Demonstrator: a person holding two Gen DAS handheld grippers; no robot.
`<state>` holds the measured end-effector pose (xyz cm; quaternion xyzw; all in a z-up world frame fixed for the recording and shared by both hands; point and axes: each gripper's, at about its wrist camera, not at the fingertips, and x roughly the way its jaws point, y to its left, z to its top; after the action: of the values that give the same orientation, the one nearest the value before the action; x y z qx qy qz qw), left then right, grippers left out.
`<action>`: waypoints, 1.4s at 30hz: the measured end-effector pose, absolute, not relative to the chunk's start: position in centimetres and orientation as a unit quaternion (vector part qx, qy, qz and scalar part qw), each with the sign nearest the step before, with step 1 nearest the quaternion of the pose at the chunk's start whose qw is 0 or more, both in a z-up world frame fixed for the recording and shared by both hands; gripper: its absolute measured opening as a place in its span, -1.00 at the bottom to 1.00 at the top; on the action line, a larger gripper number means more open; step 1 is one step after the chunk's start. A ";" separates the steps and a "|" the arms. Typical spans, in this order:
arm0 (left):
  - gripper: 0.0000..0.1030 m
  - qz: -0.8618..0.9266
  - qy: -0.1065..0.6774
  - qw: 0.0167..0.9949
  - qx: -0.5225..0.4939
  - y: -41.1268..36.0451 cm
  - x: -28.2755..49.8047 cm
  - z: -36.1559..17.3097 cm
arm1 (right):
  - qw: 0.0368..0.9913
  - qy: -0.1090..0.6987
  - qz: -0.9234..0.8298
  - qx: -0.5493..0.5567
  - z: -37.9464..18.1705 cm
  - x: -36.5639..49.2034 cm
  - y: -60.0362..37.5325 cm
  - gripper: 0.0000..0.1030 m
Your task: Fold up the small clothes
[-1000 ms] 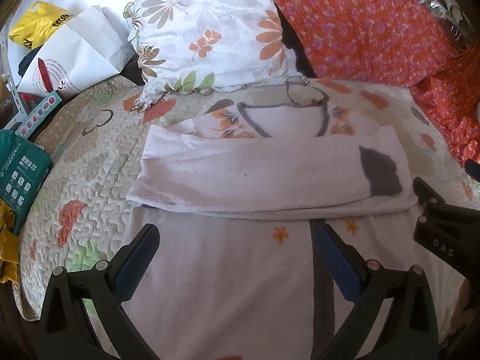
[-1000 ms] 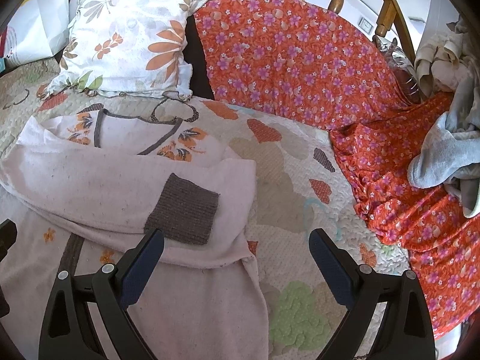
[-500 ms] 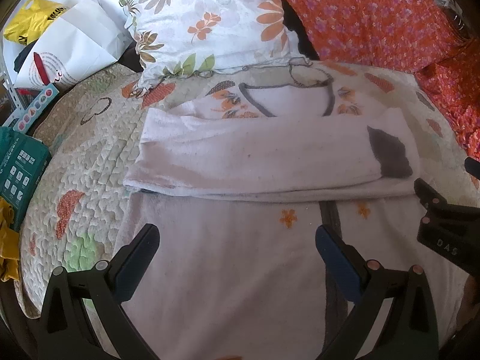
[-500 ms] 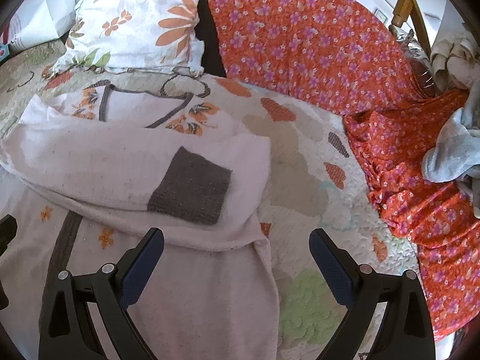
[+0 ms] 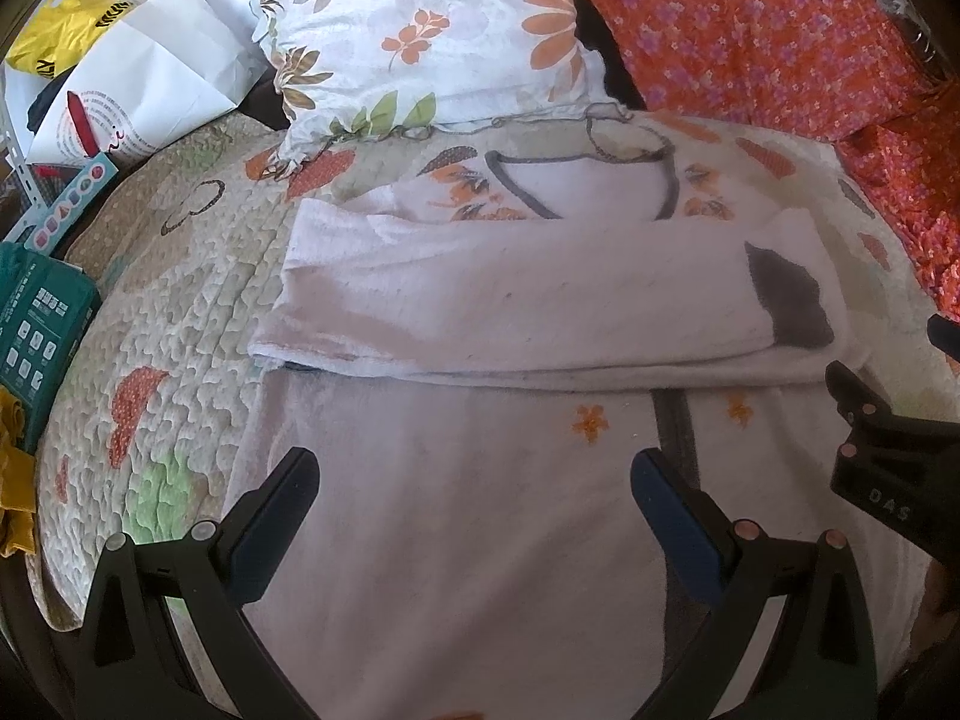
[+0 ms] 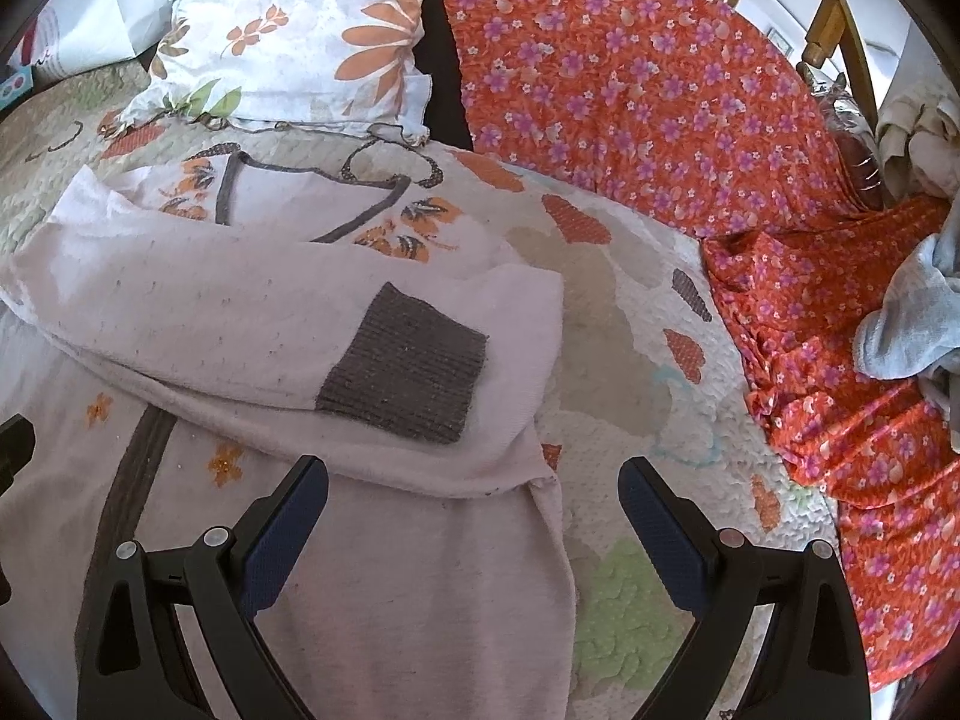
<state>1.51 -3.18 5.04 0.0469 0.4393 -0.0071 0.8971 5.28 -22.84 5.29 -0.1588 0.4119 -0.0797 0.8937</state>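
A pale pink knit cardigan (image 5: 468,528) with grey trim and orange flowers lies flat on the quilted bedspread (image 5: 180,312). Its sleeves are folded across the chest, the top one ending in a grey cuff (image 5: 786,300), also seen in the right wrist view (image 6: 408,384). My left gripper (image 5: 474,498) is open and empty above the cardigan's lower body. My right gripper (image 6: 474,510) is open and empty above the cardigan's right edge (image 6: 552,540); its body shows at the right of the left wrist view (image 5: 888,450).
A floral pillow (image 5: 420,36) and an orange flowered cushion (image 6: 630,90) lie behind the cardigan. White and yellow bags (image 5: 138,72) and a green box (image 5: 36,324) sit at the left. Grey and cream clothes (image 6: 912,312) are piled at the right, by a wooden headboard (image 6: 828,30).
Both grippers have moved forward and lower toward the cardigan, which looks larger now. Both stay open and empty. The cardigan has not moved.
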 end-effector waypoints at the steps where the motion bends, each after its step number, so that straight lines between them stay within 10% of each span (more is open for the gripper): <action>1: 1.00 -0.007 0.439 0.897 0.048 -3.2 1.5 5.0 | 0.894 0.412 -0.079 -0.159 5.3 5.3 -22.8 0.92; 42: 1.00 -0.002 0.460 0.886 0.052 -2.4 1.6 3.8 | 0.888 0.416 -0.066 -0.184 4.5 5.2 -22.1 0.92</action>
<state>1.58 -2.41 3.76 0.0521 0.4599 -0.0017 0.8864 5.19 -22.08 4.48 -0.1839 0.4163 -0.0657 0.8880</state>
